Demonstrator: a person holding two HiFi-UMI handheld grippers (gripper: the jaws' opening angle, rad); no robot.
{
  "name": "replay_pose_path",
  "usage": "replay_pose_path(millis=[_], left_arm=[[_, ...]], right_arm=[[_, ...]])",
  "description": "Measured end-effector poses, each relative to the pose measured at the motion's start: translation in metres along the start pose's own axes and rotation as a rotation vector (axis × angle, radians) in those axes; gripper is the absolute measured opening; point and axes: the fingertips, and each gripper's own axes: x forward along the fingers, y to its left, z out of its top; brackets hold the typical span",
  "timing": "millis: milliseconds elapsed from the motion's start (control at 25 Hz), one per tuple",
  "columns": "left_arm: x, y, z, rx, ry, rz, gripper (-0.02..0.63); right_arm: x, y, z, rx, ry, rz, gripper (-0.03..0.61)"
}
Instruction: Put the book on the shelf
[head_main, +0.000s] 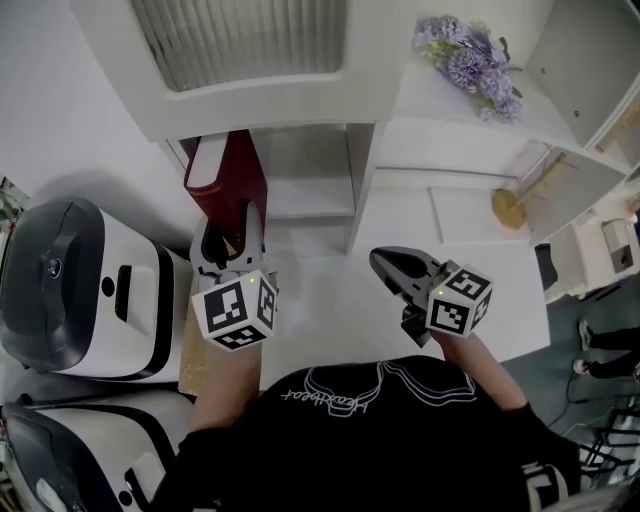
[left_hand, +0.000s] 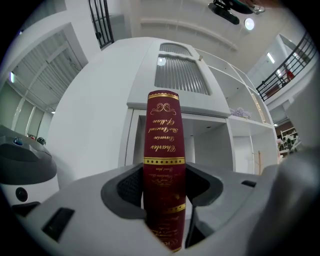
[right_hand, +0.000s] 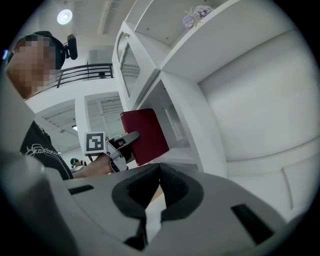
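Transport step: left gripper (head_main: 232, 240) grasps the upright red book (left_hand: 163, 135) facing the shelf compartment (head_main: 312, 175); right gripper (right_hand: 159, 175) clenched, empty; next, insert the book level

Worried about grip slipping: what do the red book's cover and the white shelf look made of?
The book: probably leatherette over board, dark red, slight sheen, gilt lettering on the spine. The shelf: likely painted or laminated board, smooth matte white, no grain visible.

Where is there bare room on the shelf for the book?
Cubby floor is bare between the book in the left gripper and the divider. Ledge right of the divider is bare too. Crowded: the flowers up top.
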Motion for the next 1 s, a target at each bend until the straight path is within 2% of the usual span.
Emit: replay_pose_path(millis=[1000], left_arm=[[0.08,-0.001,-0.012,0.002,0.051,0.018,0.213]], right_arm=[[-0.017,-0.028,-0.01,0.066,-0.03,-0.069,0.006]])
